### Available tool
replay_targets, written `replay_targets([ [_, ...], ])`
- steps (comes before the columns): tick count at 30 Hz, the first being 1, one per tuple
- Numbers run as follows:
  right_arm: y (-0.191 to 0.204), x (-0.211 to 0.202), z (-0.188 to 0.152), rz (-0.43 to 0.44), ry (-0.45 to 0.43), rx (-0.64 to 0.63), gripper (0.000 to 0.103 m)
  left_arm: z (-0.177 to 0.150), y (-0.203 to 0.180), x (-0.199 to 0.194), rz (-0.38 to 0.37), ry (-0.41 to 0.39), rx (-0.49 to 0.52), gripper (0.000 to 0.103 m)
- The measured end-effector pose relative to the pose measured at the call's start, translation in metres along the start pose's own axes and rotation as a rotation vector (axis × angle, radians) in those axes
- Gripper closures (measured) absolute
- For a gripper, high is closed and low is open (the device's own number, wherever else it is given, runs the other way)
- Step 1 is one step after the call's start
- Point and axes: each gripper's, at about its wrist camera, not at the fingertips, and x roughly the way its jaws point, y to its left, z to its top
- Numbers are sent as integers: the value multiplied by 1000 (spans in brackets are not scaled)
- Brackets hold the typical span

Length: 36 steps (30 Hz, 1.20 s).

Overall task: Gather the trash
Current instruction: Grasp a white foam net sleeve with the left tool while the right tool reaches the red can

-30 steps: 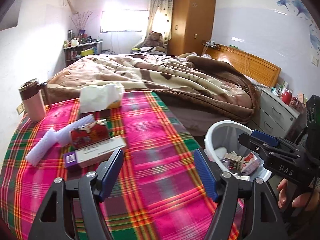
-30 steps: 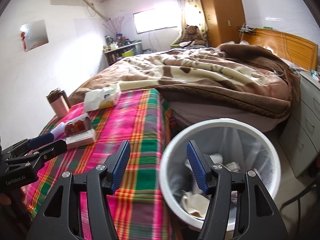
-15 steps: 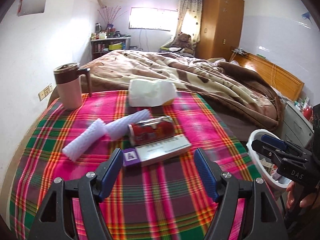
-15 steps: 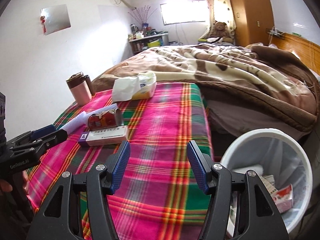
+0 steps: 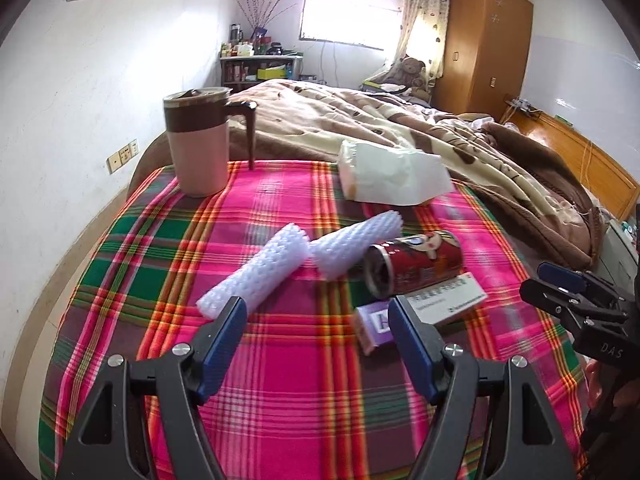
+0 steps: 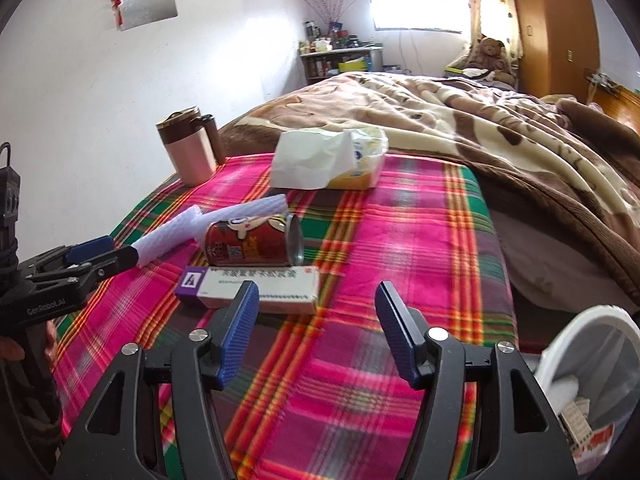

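Medicine box (image 6: pixel 256 286) before right hand-held gripper (image 6: pixel 316 308)

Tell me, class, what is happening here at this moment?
A person holds a two-finger tool in each hand over a plaid-covered table. Both the left tool and the right tool are open and empty; the right one's jaws have just been opening. A red can, a medicine box and two foam sleeves lie uncollected; the white bin already holds some trash.

Bin (image 6: pixel 576 344) cut off by right-wrist view's right and bottom edges; contents only partly seen. Box (image 5: pixel 424 312) beside can (image 5: pixel 414 268): near end hidden behind left gripper finger (image 5: pixel 412 344). Box print too small to read.
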Motion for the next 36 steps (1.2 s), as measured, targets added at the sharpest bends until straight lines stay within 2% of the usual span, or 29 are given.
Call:
replay_targets([
  [9, 28, 27, 24, 35, -6, -109, 34, 8, 25, 28, 2, 60, -2, 28],
  [18, 44, 60, 36, 71, 57, -193, 33, 17, 39, 50, 12, 91, -3, 28],
  [19, 47, 63, 37, 80, 67, -211, 30, 17, 40, 53, 14, 96, 4, 28],
  [24, 62, 71, 36, 54, 85, -359, 25, 18, 46, 64, 15, 114, 1, 28],
  [29, 62, 80, 44, 50, 101, -400, 24, 19, 49, 73, 14, 134, 4, 28],
  [34, 73, 91, 40, 21, 156, -529, 24, 18, 50, 79, 6, 148, 2, 28],
  [36, 71, 92, 41, 26, 156, -520, 24, 19, 50, 82, 10, 150, 1, 28],
])
